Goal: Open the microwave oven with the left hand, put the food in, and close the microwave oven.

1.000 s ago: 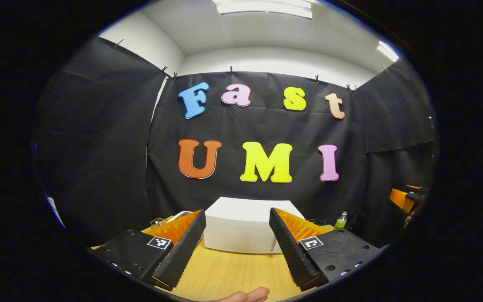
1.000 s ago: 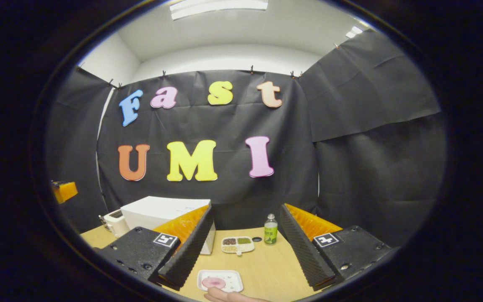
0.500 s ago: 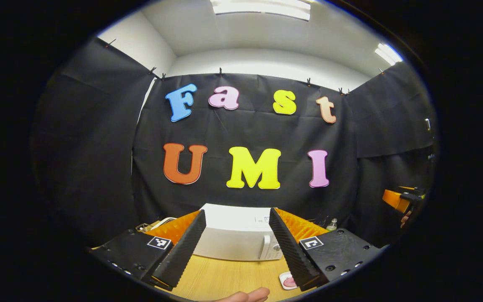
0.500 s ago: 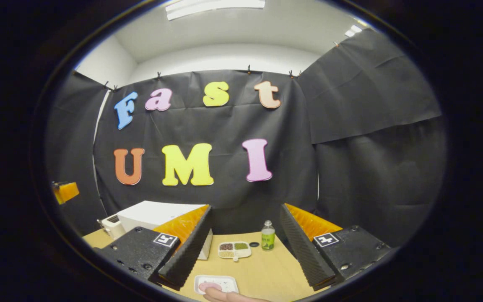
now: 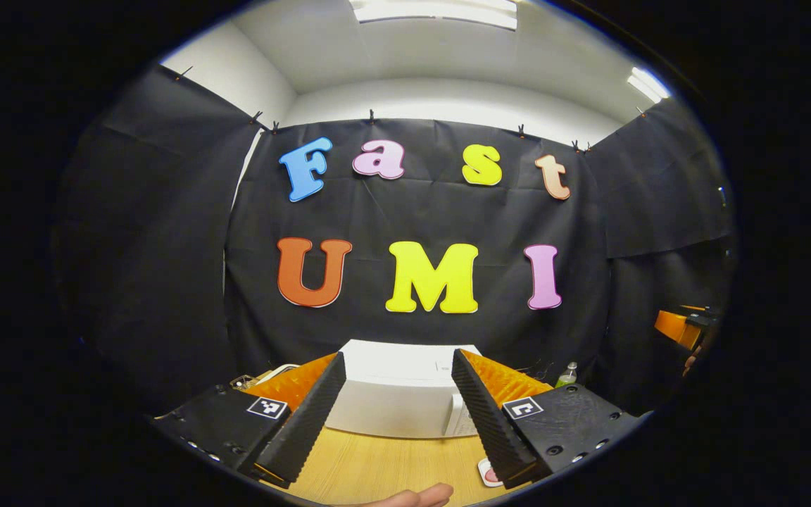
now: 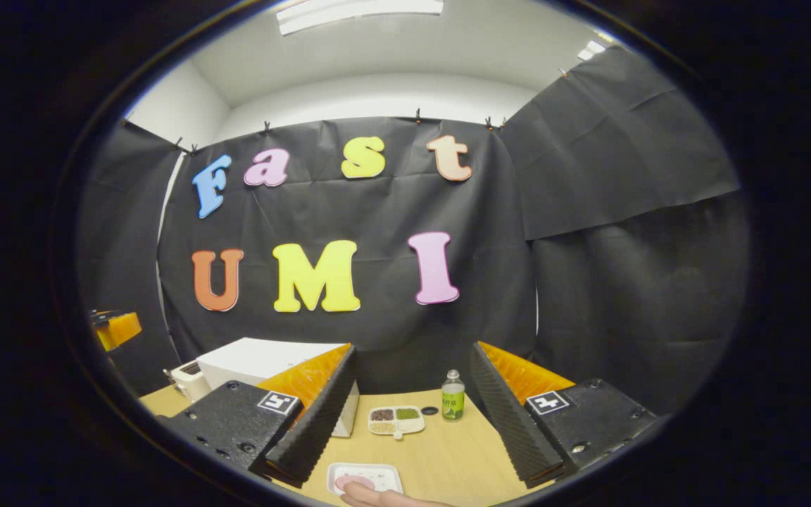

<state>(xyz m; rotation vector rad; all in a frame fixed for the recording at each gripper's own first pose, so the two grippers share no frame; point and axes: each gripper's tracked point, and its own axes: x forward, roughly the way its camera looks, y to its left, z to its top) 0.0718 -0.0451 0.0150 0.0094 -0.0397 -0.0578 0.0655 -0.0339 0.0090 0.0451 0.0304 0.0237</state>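
Note:
A white microwave oven (image 5: 395,401) stands shut on the wooden table (image 5: 370,468), straight ahead between the fingers of my left gripper (image 5: 395,415), which is open and holds nothing. In the right gripper view the microwave oven (image 6: 265,360) is at the left. A white tray with pink food (image 6: 367,479) lies near the table's front edge, low between the fingers of my open, empty right gripper (image 6: 412,412). The tray's edge (image 5: 488,472) peeks out beside the left gripper's right finger.
A small divided dish of grains (image 6: 396,419), a dark cap (image 6: 430,410) and a green-labelled bottle (image 6: 453,396) sit behind the food tray. A white toaster-like appliance (image 6: 187,380) stands left of the microwave. A fingertip (image 5: 412,496) shows at the bottom.
The left gripper's view drifted: it swung so the microwave's front and handle appeared, then shifted slightly back. The right gripper tilted a little; the tray sits lower in its view.

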